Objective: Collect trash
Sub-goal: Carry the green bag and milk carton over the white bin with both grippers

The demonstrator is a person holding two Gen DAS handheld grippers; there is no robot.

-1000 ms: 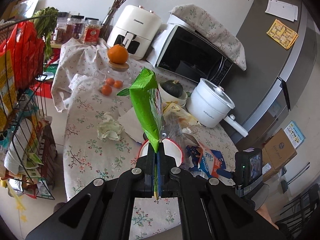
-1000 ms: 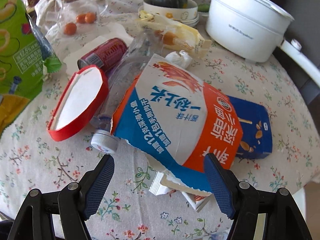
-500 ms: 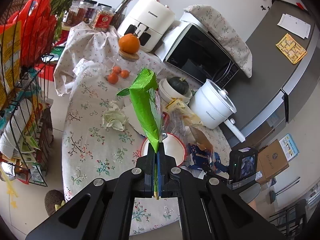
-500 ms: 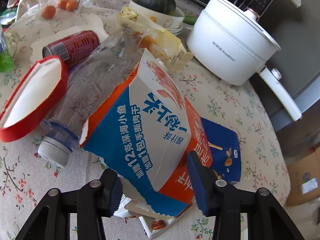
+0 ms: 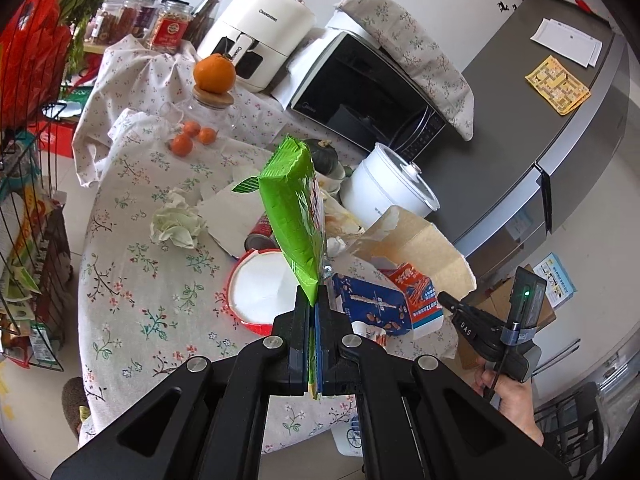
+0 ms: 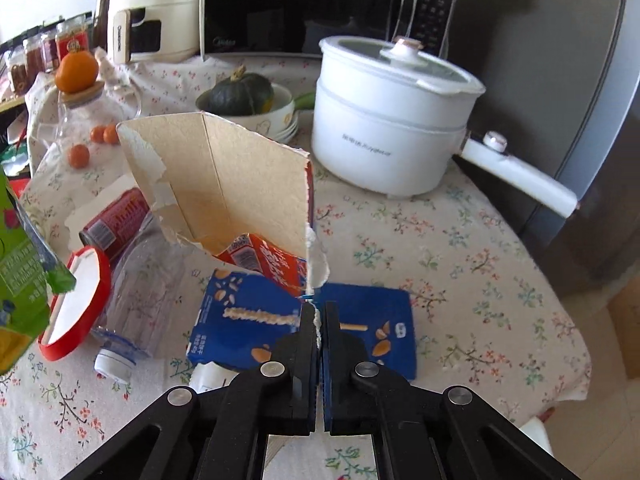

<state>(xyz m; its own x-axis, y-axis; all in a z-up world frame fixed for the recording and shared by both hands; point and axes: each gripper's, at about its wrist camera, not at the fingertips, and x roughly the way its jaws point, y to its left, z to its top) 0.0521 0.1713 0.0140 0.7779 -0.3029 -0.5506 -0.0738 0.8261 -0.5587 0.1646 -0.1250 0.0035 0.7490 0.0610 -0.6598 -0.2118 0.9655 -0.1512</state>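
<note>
My left gripper (image 5: 315, 300) is shut on a green snack bag (image 5: 294, 216) and holds it upright above the table; the bag also shows at the left edge of the right wrist view (image 6: 20, 280). My right gripper (image 6: 319, 312) is shut on the torn edge of an orange and blue cardboard box (image 6: 224, 188), lifted so its brown inside faces me. That box shows in the left wrist view (image 5: 416, 252) too. Under it lie a blue snack box (image 6: 248, 320), a clear plastic bottle (image 6: 136, 280), a red can (image 6: 116, 216) and a red-rimmed lid (image 6: 76, 304).
A white electric pot (image 6: 388, 120), a bowl with a green squash (image 6: 244, 92), a microwave (image 5: 372, 96), an air fryer (image 5: 260, 36) and a glass jar topped by an orange (image 5: 214, 76) stand on the flowered tablecloth (image 6: 460, 264). Crumpled tissue (image 5: 176, 224) lies left. A wire rack (image 5: 28, 120) stands far left.
My right gripper closed on the torn box and lifted it upright off the blue box. My left gripper rose and pulled back, still holding the green bag.
</note>
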